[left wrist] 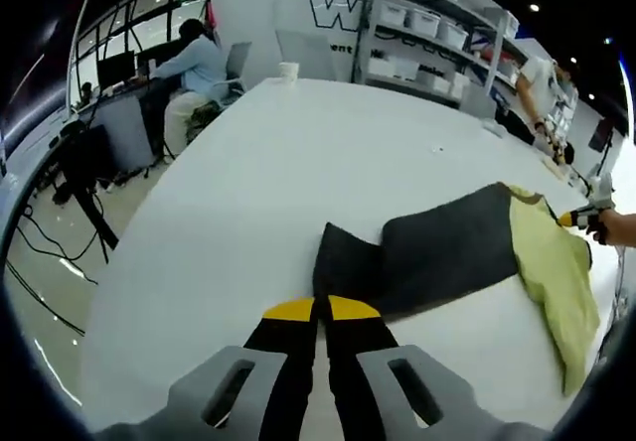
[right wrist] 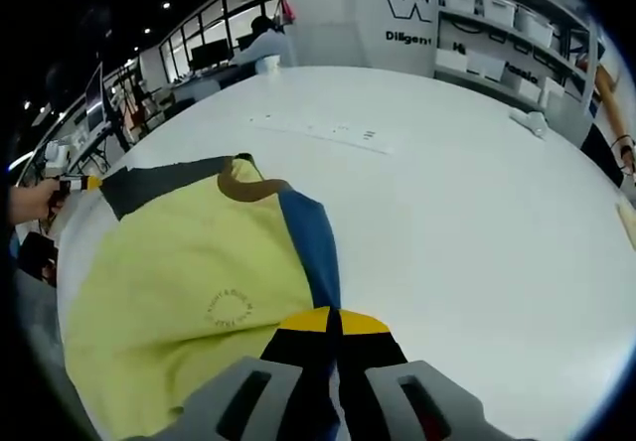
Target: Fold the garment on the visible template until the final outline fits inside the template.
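Note:
A garment lies spread on the white table [left wrist: 298, 163]. It has a dark grey part [left wrist: 447, 247] and a yellow-green part [left wrist: 552, 267]. My left gripper [left wrist: 320, 309] is shut on a dark grey corner [left wrist: 343, 262] at the near edge. The right gripper [left wrist: 584, 219], held by a hand [left wrist: 618, 226], shows at the garment's far side. In the right gripper view the yellow-green front [right wrist: 199, 272] has a brown collar [right wrist: 253, 188] and a blue strip [right wrist: 313, 242]. My right gripper [right wrist: 333, 320] is shut on that blue edge. The left gripper [right wrist: 68, 181] sits at the dark grey corner [right wrist: 159, 183].
A paper cup [left wrist: 288, 71] stands at the table's far edge. A person sits at a desk [left wrist: 194, 69] beyond it. Shelves with white bins [left wrist: 427, 24] line the back wall. A small white object [right wrist: 532, 120] and a thin strip [right wrist: 328, 131] lie on the table.

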Demonstrator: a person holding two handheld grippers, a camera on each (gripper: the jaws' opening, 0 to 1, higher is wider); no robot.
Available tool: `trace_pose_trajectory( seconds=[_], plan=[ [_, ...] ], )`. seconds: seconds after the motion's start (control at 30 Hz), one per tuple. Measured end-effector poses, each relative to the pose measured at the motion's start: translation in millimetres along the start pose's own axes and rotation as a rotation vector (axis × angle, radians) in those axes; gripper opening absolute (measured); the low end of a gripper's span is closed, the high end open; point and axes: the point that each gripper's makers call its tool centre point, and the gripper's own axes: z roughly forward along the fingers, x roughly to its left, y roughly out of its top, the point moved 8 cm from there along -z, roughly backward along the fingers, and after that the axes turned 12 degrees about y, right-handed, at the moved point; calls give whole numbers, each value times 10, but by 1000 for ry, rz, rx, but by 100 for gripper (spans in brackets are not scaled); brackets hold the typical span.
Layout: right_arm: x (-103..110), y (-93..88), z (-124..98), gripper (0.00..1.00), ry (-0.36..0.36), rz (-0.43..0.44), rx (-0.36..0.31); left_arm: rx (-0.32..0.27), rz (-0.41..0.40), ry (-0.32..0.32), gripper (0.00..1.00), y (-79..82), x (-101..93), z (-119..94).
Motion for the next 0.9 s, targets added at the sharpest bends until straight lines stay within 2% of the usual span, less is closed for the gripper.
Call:
trace_pose_trajectory(
  seconds=[0.13, 0.3, 0.37, 0.43, 0.67, 0.9],
  plan=[
    [-5, 14, -10, 0, 0, -7, 3, 3, 1, 2, 5, 27, -1, 32],
    [-6, 38, -19, 0, 7, -10, 4, 8, 47, 2, 5, 115, 26, 132],
    [40, 54, -2, 0, 47, -20, -5, 0, 54, 14, 5, 181, 54, 147],
    [75, 78, -11, 0, 47, -45, -15, 9, 40, 23, 5, 206, 116, 200],
    [54, 103, -74, 0, 50, -53, -25, 17, 52, 41, 5, 215, 171, 202],
    [0, -33, -205, 0, 63, -32, -14, 36, 46, 43, 5, 173, 244, 202]
  ],
)
